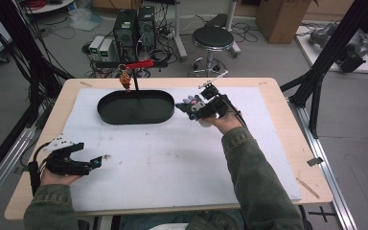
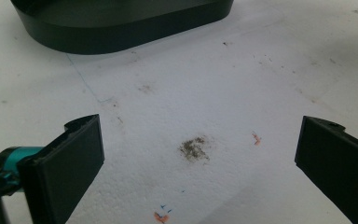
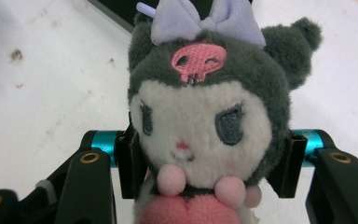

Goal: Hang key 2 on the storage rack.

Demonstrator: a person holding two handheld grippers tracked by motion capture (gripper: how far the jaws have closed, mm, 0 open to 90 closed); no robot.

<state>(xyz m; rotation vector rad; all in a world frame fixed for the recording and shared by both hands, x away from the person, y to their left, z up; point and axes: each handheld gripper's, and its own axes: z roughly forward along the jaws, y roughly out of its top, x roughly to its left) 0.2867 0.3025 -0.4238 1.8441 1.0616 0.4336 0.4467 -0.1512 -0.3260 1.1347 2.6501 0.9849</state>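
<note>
Right gripper (image 3: 209,163) clamps skull-marked plush toy (image 3: 205,116)

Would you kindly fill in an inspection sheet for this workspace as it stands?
Surface: wooden table under a white foam sheet with dirt smudges and small orange and blue marks.
Job's things: plush toy, grey with lilac bow and pink skull, gripped at its head; black oval tray beside it, with a small stand holding a red bar behind.
Clutter: nothing seen beyond the stains.
Grippers: right claw shut on the plush toy, just right of the tray; left claw open, empty, near the table's left edge.
Cables: one trails from the left claw.
Surroundings: stool, computer towers, cardboard box.
</note>
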